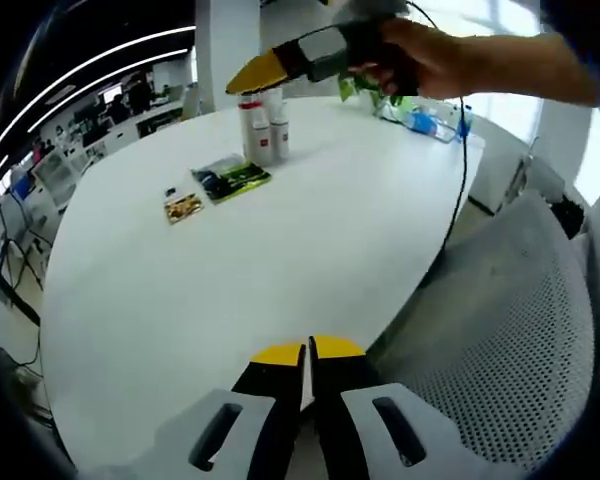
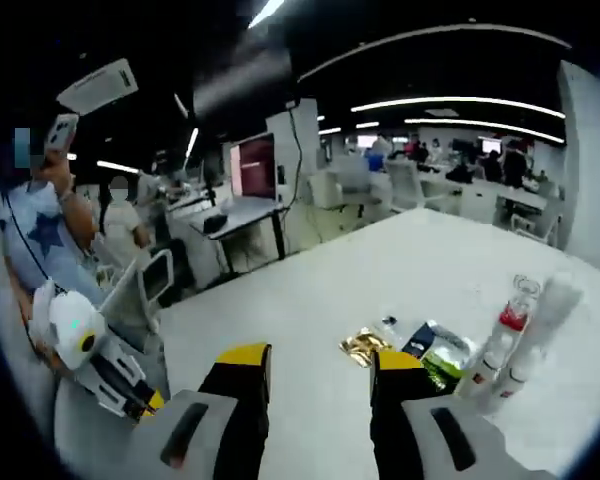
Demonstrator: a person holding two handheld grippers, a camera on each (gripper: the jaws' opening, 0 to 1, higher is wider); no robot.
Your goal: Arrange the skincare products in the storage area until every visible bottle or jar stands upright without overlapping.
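At the bottom of the left gripper view we see our left tool (image 1: 307,352), its yellow-tipped black jaws pressed nearly together with nothing between them, above the smooth white rounded table (image 1: 180,300). Our right tool (image 2: 316,362) stands with jaws wide apart and empty. Beyond it, slim white cylindrical bottles with red labels (image 2: 515,345) stand upright in a tight cluster. Just beside them lie a glossy green-and-black foil sachet (image 2: 440,352) and a small crinkled gold packet (image 2: 363,346), flat on the table. A grey perforated mesh chair (image 1: 520,330) sits at the table's edge.
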